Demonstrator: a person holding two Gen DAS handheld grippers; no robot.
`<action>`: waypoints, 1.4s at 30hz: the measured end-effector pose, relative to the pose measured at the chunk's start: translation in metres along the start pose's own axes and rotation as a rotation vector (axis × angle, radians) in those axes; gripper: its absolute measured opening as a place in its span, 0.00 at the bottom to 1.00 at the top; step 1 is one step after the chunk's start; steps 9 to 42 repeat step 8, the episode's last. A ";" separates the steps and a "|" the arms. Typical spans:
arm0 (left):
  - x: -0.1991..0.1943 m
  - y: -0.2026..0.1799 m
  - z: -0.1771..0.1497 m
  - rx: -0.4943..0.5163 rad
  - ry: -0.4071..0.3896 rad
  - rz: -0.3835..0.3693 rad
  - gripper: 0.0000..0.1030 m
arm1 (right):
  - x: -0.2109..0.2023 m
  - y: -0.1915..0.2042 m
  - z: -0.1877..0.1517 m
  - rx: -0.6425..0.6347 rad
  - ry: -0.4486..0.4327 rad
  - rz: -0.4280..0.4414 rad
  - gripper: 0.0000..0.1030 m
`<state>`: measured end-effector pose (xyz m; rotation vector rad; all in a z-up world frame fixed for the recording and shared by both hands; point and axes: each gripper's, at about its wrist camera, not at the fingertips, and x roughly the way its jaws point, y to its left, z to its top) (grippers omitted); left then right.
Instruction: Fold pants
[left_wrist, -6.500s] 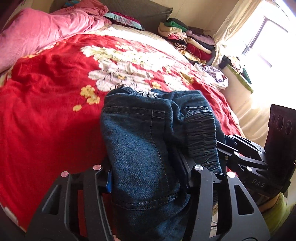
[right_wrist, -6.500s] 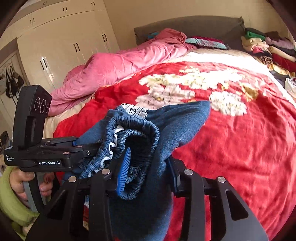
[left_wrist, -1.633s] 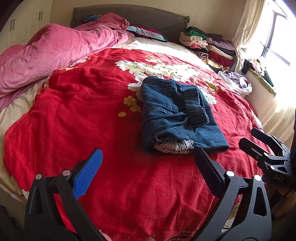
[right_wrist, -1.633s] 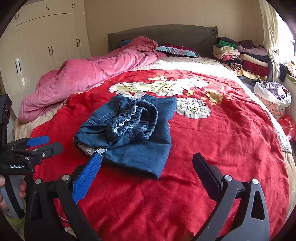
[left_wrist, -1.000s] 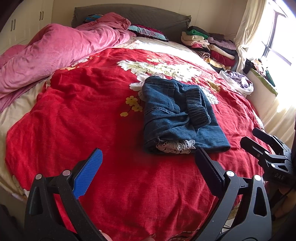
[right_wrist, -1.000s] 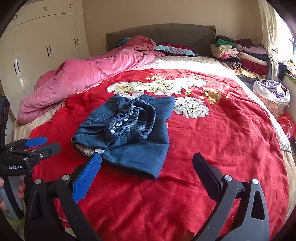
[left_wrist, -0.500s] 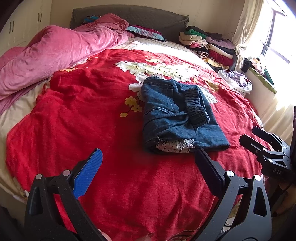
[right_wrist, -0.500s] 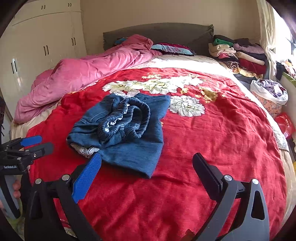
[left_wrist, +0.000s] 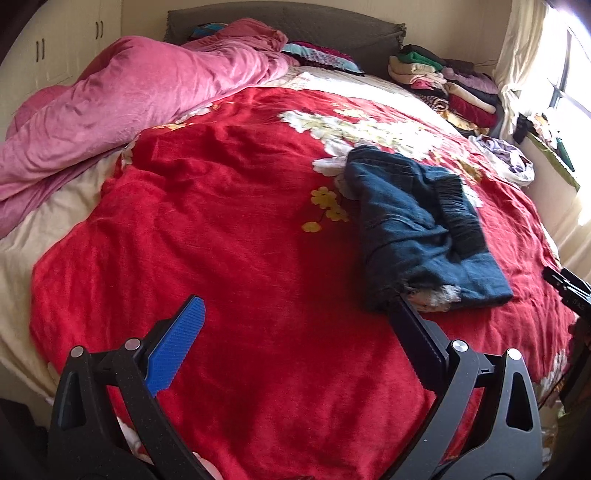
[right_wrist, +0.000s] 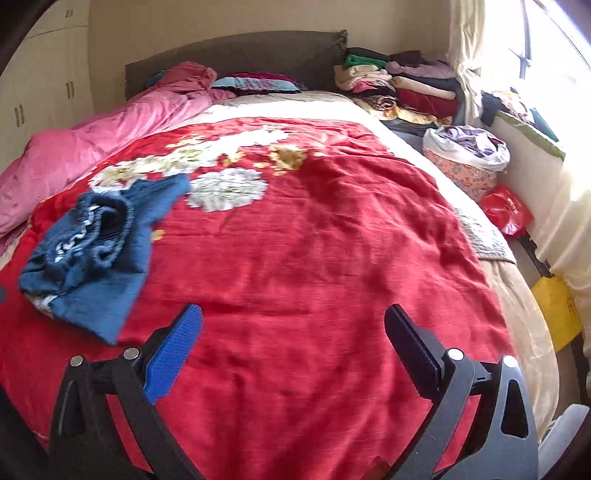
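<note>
The blue denim pants (left_wrist: 417, 225) lie folded in a compact bundle on the red flowered bedspread (left_wrist: 221, 221), with the elastic waistband on top and white lace at the near edge. In the right wrist view the pants (right_wrist: 96, 251) sit at the left. My left gripper (left_wrist: 295, 328) is open and empty, held above the bedspread to the left of the pants. My right gripper (right_wrist: 291, 336) is open and empty over bare bedspread (right_wrist: 314, 240), to the right of the pants. Its tip (left_wrist: 565, 284) shows at the right edge of the left wrist view.
A pink duvet (left_wrist: 129, 99) is heaped along the left side of the bed. Stacked folded clothes (right_wrist: 399, 88) sit by the headboard at the right. A bag of laundry (right_wrist: 465, 151), a red bag (right_wrist: 506, 214) and a yellow bag (right_wrist: 557, 310) stand beside the bed under the window.
Both grippers let go of the pants earlier and drew back. In the last half second the left view swung left and the right view swung right, so the pants shifted sideways in each.
</note>
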<state>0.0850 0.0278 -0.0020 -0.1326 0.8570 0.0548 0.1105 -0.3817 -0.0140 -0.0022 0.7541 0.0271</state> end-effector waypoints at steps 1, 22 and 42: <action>0.004 0.008 0.003 -0.010 0.008 0.021 0.91 | 0.004 -0.012 0.003 0.018 0.000 -0.030 0.96; 0.050 0.099 0.038 -0.095 0.069 0.209 0.91 | 0.051 -0.110 0.031 0.094 0.068 -0.196 0.96; 0.050 0.099 0.038 -0.095 0.069 0.209 0.91 | 0.051 -0.110 0.031 0.094 0.068 -0.196 0.96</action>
